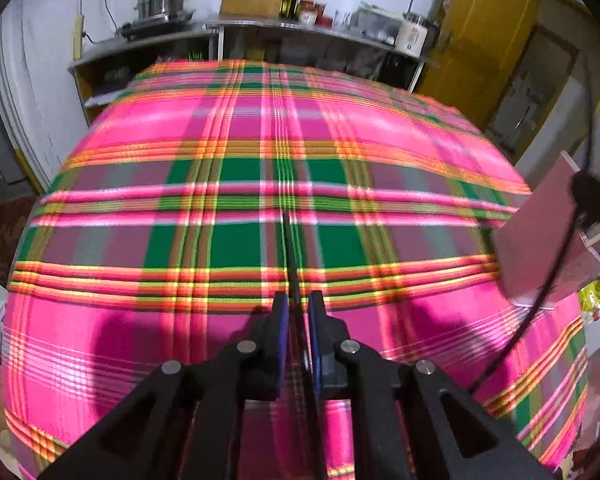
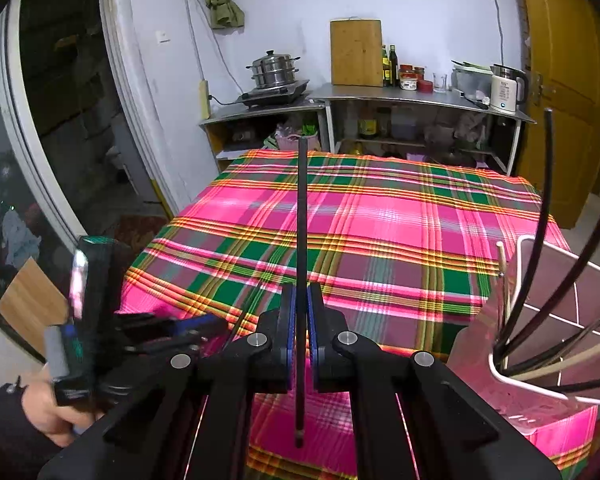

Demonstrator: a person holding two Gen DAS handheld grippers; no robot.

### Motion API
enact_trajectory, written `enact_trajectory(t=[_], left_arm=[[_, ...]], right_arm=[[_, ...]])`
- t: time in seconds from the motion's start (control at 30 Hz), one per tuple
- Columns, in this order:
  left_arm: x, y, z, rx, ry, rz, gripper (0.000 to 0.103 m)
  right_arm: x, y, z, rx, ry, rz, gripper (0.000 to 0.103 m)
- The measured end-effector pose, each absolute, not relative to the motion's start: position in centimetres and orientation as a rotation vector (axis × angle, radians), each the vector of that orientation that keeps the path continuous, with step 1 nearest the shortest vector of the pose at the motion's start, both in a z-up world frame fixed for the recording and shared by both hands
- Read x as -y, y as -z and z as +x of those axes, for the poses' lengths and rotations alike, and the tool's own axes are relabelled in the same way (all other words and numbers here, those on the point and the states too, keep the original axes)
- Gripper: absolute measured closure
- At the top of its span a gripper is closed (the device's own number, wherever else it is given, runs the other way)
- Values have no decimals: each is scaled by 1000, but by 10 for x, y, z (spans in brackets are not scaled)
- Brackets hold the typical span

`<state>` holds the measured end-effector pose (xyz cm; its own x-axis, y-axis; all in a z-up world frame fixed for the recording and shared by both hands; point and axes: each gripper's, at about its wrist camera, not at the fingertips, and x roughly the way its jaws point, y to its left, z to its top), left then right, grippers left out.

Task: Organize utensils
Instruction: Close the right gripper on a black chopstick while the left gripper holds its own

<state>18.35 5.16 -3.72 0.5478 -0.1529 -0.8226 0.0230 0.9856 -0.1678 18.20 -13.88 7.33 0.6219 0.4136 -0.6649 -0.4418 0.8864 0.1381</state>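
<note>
1. The right gripper [image 2: 299, 312] has its jaws closed narrow on a black chopstick [image 2: 301, 216]. It grips near the lower end, so the long part rises ahead of the fingers and a short tail hangs behind them — probably for dropping it tip-first into a slot.
2. The left gripper [image 1: 298, 312] is likewise pinched narrow on a thin dark stick [image 1: 290, 248], most likely a second chopstick; motion blur hides its far end.
3. The pink utensil holder [image 2: 540, 312] stands to the right of the right gripper and slightly ahead of it, divided into compartments. Several black and pale chopsticks [image 2: 540, 272] already lean in it, so I judge the sorting well along.
4. In the right view the left gripper sits low on the left, the person's hand [image 2: 56, 416] beneath it.
5. Under both grippers lies a pink, green and orange plaid tablecloth [image 2: 380, 220], bare ahead of the fingers.
6. Beyond the table stand metal shelves [image 2: 380, 98] with a steamer pot [image 2: 274, 70], a cutting board [image 2: 356, 52], bottles and a white kettle [image 2: 504, 92]; a yellow door [image 2: 560, 80] is at far right.
</note>
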Motion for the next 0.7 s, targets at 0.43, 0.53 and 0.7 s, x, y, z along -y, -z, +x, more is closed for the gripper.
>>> enact_trajectory(t=[0.43,0.53,0.7], left_arm=[[-43,53,197,-1018,131,-102,93],[-49,52,196,-1013,134,-128,96],[-53,46,189,-995,134,-140,97]], right_arm=[[139,-71,186,-760,-490,-43,98],[140,-71,186,-760,-490,-43,98],[139,-71,186,-760,-491,-44,98]])
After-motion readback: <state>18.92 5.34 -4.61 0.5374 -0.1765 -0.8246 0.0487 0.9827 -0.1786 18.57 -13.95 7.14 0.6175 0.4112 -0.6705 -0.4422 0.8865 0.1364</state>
